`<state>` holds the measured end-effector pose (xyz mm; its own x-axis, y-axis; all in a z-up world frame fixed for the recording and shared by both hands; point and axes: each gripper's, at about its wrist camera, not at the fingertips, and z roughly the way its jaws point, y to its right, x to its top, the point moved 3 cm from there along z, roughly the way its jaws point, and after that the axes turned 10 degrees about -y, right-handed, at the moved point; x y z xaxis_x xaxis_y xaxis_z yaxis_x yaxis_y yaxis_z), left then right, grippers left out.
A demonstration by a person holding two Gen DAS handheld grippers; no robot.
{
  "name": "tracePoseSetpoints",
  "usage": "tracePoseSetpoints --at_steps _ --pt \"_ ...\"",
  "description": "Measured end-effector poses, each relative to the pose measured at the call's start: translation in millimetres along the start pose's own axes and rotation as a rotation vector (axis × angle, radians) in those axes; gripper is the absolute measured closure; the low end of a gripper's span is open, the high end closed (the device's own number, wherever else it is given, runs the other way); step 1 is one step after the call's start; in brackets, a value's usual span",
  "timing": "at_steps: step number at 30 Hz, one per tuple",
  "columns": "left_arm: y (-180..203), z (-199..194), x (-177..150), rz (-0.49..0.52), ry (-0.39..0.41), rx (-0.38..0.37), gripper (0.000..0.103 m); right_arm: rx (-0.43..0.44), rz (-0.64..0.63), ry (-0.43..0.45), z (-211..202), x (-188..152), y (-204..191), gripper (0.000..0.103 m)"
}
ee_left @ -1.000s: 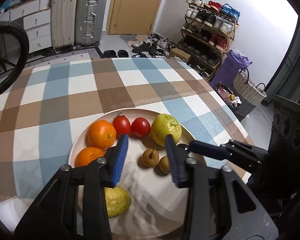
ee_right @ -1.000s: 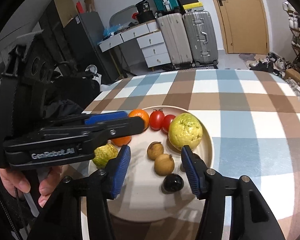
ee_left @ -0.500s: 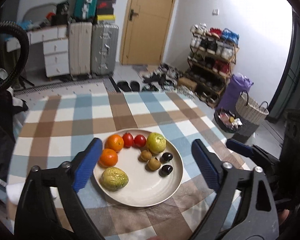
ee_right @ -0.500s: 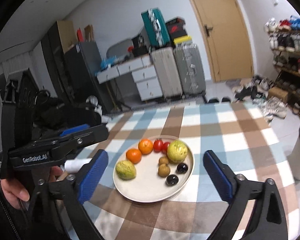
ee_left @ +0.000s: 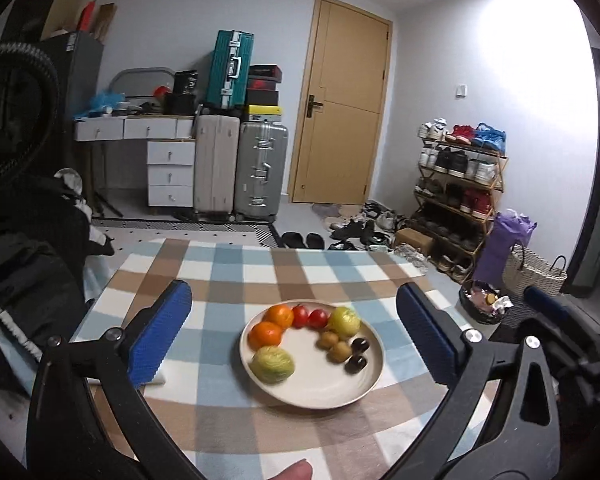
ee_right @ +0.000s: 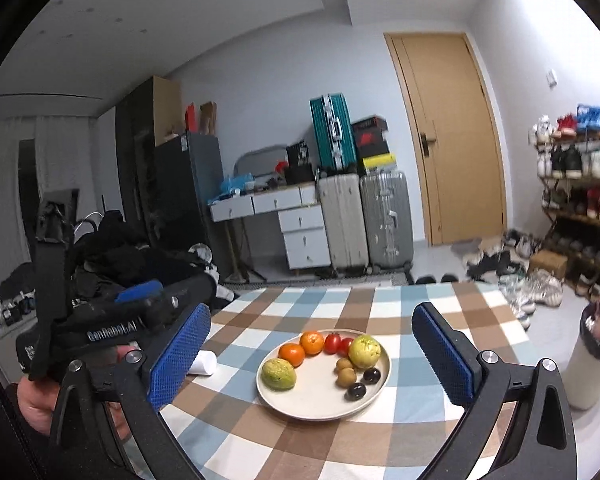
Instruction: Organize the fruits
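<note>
A: Left gripper [ee_left: 290, 338]?

B: Fingers were seen spread wide, nothing held between the blue pads [ee_left: 160, 338]. It was held above the checked tablecloth [ee_left: 220, 276], well back from the plate [ee_left: 324, 398].

A: Right gripper [ee_right: 312, 354]?

B: Same, fingers spread wide and empty. The plate was framed between and beyond its pads [ee_right: 444, 358], no contact seen.

A: Fruit?

B: All of it was found on the plate. Two oranges [ee_left: 278, 316] were placed at the far left rim, touching each other. Two tomatoes [ee_left: 309, 317] were lined up just beside them, toward the right finger. A yellow-green guava [ee_left: 345, 321] was set next, at the far right. A second, greener guava [ee_left: 272, 364] was left nearer the fingers, on the left side. Two small brown fruits [ee_left: 334, 346] and two dark round ones [ee_left: 358, 354] were grouped on the right, kind not told.

A: Anything else?

B: A white roll [ee_right: 203, 362] was noted on the cloth, just behind the right gripper's left pad. A hand [ee_right: 36, 400] was seen on the left gripper's handle in the right view. A bin [ee_right: 594, 360] was noted off the table, beyond the right finger.
</note>
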<state>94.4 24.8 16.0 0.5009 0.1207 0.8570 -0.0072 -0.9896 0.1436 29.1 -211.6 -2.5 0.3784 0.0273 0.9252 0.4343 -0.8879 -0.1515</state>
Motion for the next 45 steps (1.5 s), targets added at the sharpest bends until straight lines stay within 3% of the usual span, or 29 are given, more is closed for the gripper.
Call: tracePoseSetpoints --at_steps 5,19,35,40,45 --pt "-8 1 -29 0.025 -0.024 0.027 0.001 -0.077 -0.027 0.041 -4 -16 1 0.0" --pt "-35 58 -83 -0.003 -0.063 0.043 0.001 -0.144 0.021 -0.068 36 -62 36 0.0" --pt "-28 79 -95 0.069 -0.04 0.064 0.001 -0.281 -0.04 -0.116 60 -75 36 0.0" --pt "-20 67 -97 0.109 0.026 0.068 0.001 -0.279 -0.039 -0.115 61 -75 37 0.0" --pt "-19 64 -96 0.112 0.026 0.061 0.001 -0.275 -0.045 -0.117 62 -75 35 0.0"
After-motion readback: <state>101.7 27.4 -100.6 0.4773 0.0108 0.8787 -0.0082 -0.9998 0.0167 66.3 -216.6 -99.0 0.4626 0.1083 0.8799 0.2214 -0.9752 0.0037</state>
